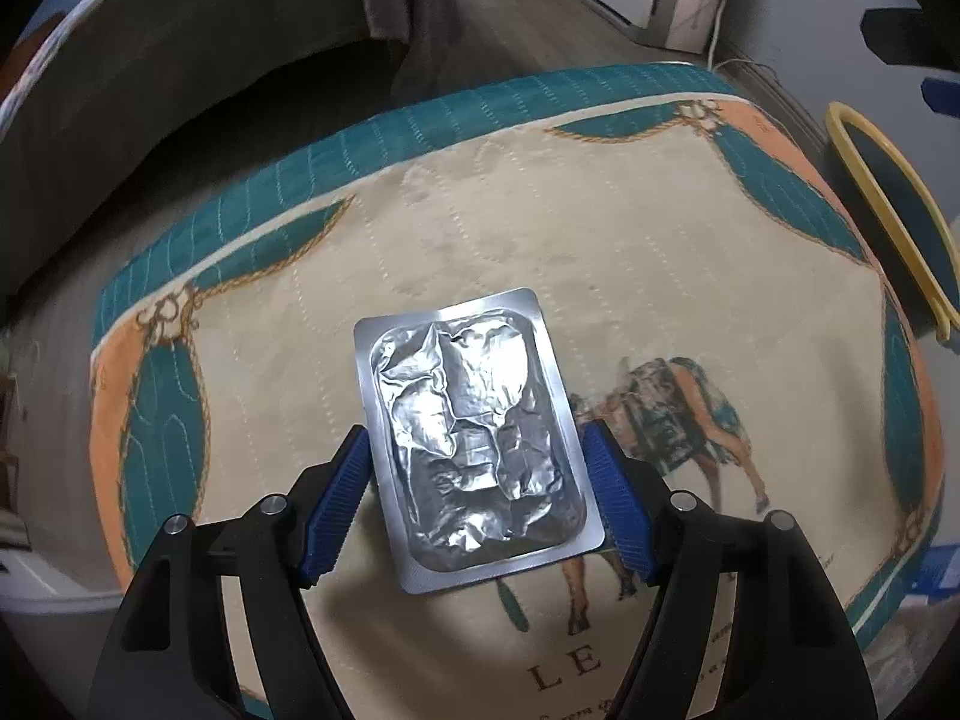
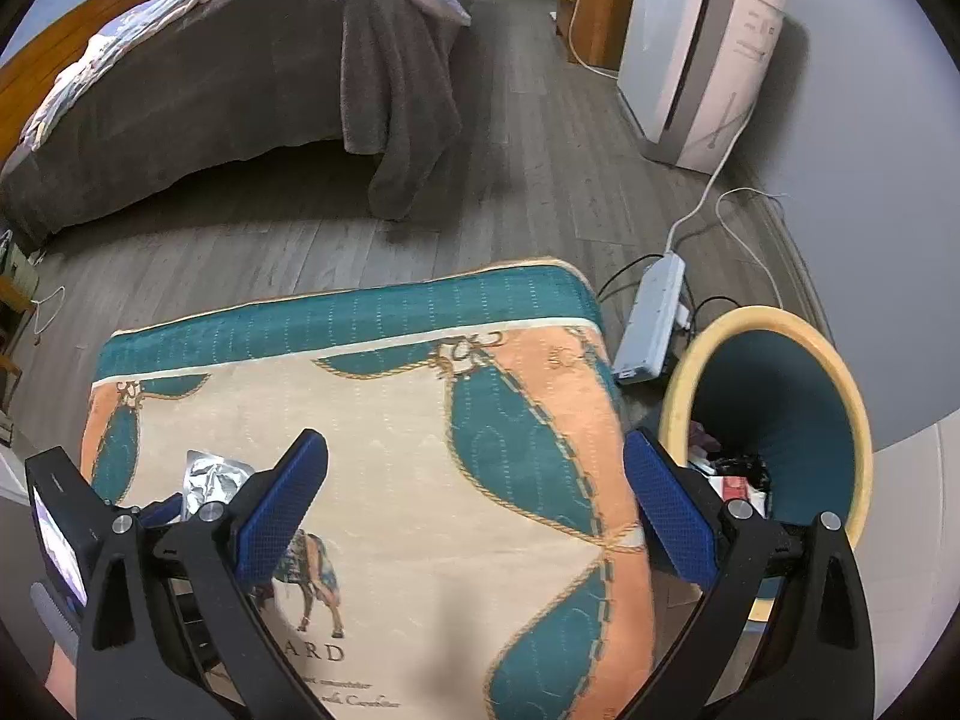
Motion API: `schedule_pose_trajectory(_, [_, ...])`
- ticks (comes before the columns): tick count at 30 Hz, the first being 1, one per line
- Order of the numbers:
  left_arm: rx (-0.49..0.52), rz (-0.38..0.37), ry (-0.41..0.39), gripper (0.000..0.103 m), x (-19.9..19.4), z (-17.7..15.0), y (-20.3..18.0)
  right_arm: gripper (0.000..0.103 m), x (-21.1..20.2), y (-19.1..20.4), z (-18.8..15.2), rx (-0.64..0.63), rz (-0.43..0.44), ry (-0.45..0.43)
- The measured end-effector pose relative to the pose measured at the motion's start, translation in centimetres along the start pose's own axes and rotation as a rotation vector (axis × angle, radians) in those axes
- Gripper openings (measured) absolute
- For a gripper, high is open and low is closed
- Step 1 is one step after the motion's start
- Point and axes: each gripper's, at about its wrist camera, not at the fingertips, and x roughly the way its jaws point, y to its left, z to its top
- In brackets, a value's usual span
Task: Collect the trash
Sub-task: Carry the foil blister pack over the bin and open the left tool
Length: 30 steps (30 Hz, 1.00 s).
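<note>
A crumpled silver foil blister pack (image 1: 474, 438) lies over a cushioned stool (image 1: 600, 252) covered in cream, teal and orange cloth with a horse print. My left gripper (image 1: 477, 438) has its blue pads (image 1: 342, 498) against the pack's two long edges, shut on it. In the right wrist view the pack (image 2: 216, 477) peeks out at the left beside the left gripper's body. My right gripper (image 2: 474, 462) hangs open over the stool's right half (image 2: 420, 420), with nothing between its fingers. A trash bin (image 2: 780, 396) with a yellow rim and teal inside stands just right of the stool, with some litter in it.
The bin's rim (image 1: 888, 204) shows at the right edge of the left wrist view. A white power strip (image 2: 651, 318) with cables lies on the wood floor behind the bin. A bed with a grey blanket (image 2: 240, 90) stands beyond, and a white appliance (image 2: 702, 54) by the wall.
</note>
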Motion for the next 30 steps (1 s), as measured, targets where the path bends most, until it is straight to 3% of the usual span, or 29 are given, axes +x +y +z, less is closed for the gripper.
schedule_pose_trajectory(9, [0.059, -0.006, -0.088, 0.072, -2.9, 1.1, -2.7, 0.097, -2.2, -3.6, -0.5, 0.032, -0.034, -0.038])
schedule_pose_trajectory(18, [0.113, -0.086, -0.202, 0.072, -6.4, 3.2, -7.2, 0.097, -3.3, -10.1, -1.0, 0.136, -0.056, -0.058])
schedule_pose_trajectory(24, [0.221, -0.154, -0.287, 0.072, -8.9, 5.1, -13.5, 0.097, -4.1, -16.6, -1.7, 0.259, -0.074, -0.078])
schedule_pose_trajectory(30, [0.315, -0.261, -0.302, 0.072, -9.7, 6.4, -20.8, 0.097, -4.1, -24.2, -3.6, 0.434, -0.094, -0.079])
